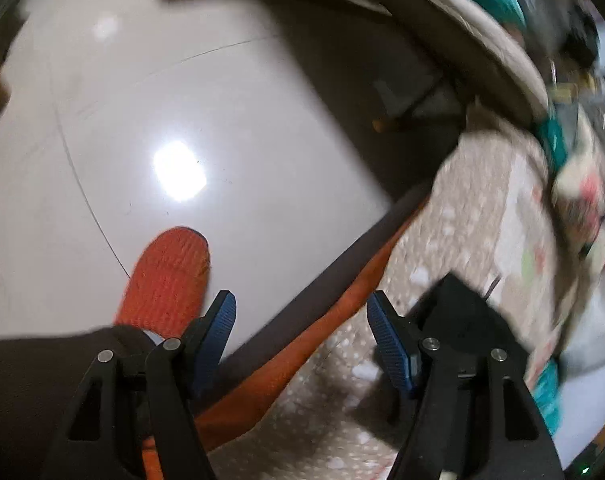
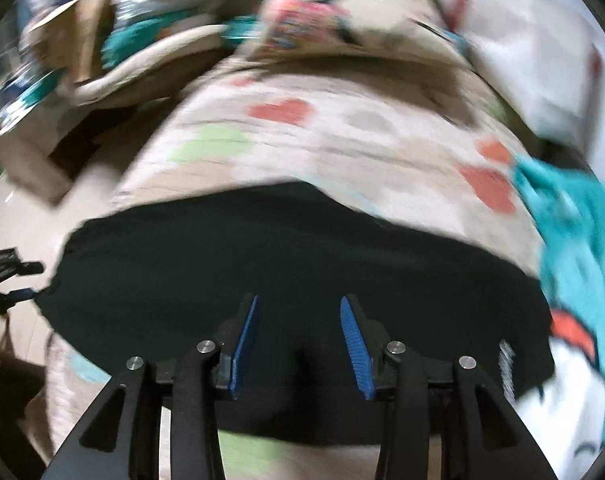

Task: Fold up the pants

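Note:
The black pants (image 2: 286, 256) lie folded in a wide flat shape on a cream bedspread with coloured hearts (image 2: 342, 136). My right gripper (image 2: 298, 308) is open and empty, its blue pads just above the near part of the pants. My left gripper (image 1: 300, 306) is open and empty, off the bed's side, over the edge between floor and bed. A black corner of the pants (image 1: 458, 312) shows by its right finger. The left gripper also shows in the right wrist view (image 2: 12, 280), at the pants' left end.
A glossy white tiled floor (image 1: 182, 120) lies left of the bed. An orange slipper (image 1: 166, 276) is on it near the bed's orange-trimmed edge (image 1: 342, 308). A teal cloth (image 2: 574, 240) and cushions (image 2: 322, 20) lie on the bed. A cardboard box (image 2: 74, 40) stands behind.

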A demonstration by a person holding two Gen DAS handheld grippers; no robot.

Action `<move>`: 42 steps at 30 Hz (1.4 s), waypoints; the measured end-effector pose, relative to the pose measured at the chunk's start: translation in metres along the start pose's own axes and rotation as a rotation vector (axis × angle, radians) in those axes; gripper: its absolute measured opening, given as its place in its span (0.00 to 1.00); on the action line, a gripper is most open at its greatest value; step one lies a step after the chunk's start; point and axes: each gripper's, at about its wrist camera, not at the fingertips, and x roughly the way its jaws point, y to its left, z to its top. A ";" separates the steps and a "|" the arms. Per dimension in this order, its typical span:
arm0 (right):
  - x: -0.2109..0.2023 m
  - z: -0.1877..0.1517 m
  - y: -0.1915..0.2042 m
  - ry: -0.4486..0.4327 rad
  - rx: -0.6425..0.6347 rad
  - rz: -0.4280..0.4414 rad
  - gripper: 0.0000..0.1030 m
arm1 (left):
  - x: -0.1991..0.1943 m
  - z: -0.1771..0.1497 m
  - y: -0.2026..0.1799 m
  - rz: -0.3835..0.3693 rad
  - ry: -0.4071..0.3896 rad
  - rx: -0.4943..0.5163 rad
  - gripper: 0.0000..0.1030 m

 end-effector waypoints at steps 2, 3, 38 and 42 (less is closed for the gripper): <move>0.011 0.019 0.035 0.023 -0.065 0.096 0.52 | -0.010 -0.010 0.008 -0.043 -0.019 -0.036 0.66; 0.018 0.027 0.051 0.039 -0.093 0.144 0.52 | -0.012 -0.013 0.009 -0.073 -0.018 -0.042 0.66; 0.076 0.089 0.197 0.155 -0.485 0.301 0.19 | 0.005 -0.077 -0.085 -0.399 0.116 0.286 0.06; 0.054 0.091 0.158 0.115 -0.398 0.290 0.19 | 0.005 -0.094 -0.109 -0.496 0.164 0.331 0.06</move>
